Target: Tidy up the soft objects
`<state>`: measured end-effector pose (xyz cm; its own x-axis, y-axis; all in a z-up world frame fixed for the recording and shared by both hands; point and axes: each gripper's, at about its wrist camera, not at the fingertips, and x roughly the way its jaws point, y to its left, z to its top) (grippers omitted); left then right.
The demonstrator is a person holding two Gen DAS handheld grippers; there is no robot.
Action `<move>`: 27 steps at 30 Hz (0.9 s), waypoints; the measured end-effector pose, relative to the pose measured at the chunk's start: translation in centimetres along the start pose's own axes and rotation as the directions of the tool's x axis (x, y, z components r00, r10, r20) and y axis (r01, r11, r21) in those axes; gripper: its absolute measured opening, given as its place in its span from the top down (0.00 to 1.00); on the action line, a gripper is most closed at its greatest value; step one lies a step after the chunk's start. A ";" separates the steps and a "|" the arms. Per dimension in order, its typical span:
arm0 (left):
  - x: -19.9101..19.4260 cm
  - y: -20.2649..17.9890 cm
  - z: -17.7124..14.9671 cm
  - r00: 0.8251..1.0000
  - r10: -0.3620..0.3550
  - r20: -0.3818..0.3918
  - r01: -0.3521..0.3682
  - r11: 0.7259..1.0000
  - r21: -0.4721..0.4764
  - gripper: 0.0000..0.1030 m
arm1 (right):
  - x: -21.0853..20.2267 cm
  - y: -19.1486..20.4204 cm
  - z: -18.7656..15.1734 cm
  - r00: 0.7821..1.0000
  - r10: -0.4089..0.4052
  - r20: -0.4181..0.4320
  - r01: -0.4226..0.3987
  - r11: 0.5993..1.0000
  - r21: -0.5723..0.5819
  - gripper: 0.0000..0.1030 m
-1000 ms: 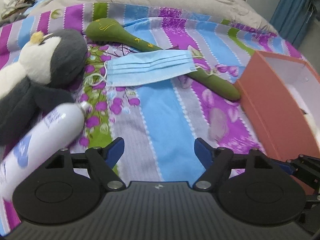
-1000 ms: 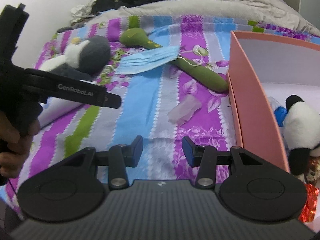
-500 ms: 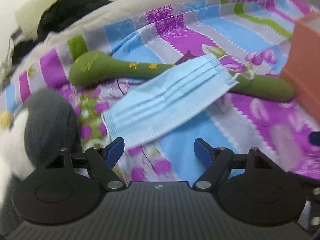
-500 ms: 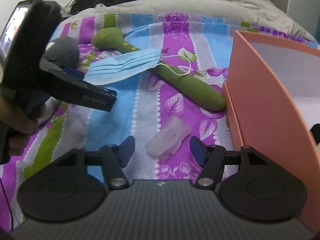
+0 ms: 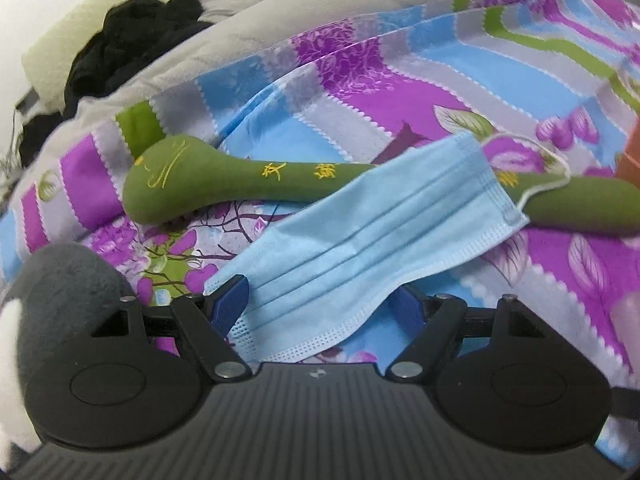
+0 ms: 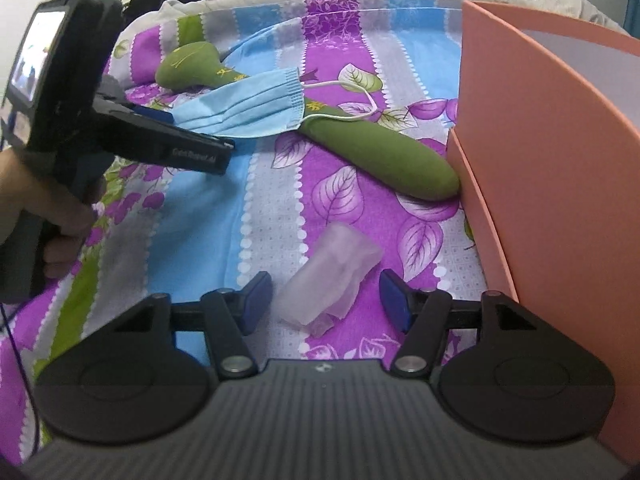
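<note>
Bedspread: we see a striped, flower-printed cover in purple, blue, grey and green spread under everything in both views.
Orange box: it stands at the right edge of the right wrist view, its tall near wall upright on the bedspread.
Grey plush toy: we find it at the near left of the left wrist view, just beside the left finger mount; only a grey rounded part and a white patch show.
Green plush stick: long, with a rounded head at the far left and yellow stitched marks; its right end lies right up against the orange box.
Blue face mask: it lies draped across the middle of the green plush stick, one white ear loop trailing to the right over the stick.
Left gripper: its fingers stand wide apart, released, with the near edge of the blue face mask lying between them; we see no pad pressing on it.
Right gripper: its jaws are closing, with the translucent soft piece between them and a gap showing on either side.
Translucent soft piece: small, pale and cloudy, lying on the bedspread near the box.
</note>
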<state>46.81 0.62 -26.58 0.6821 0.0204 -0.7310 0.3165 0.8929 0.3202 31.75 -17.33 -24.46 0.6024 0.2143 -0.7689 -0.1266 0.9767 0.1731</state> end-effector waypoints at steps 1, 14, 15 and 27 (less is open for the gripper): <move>0.2 0.3 0.1 1.000 -0.008 -0.002 0.008 1.000 -0.017 0.28 | 0.0 -0.1 0.1 1.000 0.001 0.001 -0.001 1.000 0.004 0.45; -0.3 -0.3 1.0 0.988 -0.138 -0.074 0.129 0.986 -0.109 0.96 | -1.5 -0.8 0.4 1.000 0.018 0.010 -0.018 1.000 0.008 0.81; -0.7 -0.5 1.0 0.987 -0.144 -0.077 0.135 0.984 -0.112 0.97 | -1.7 -0.7 0.3 1.000 0.019 0.012 -0.019 1.000 0.004 0.81; -7.3 -1.6 -1.2 0.979 -0.168 -0.112 0.136 0.959 -0.247 0.97 | -5.9 -0.3 -1.1 0.998 0.043 0.036 -0.042 0.999 -0.026 0.82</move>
<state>40.57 -0.40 -22.45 0.5412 -0.0799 -0.8371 0.2336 0.9706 0.0583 27.37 -18.89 -20.61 0.6245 0.2557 -0.7380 -0.1721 0.9667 0.1893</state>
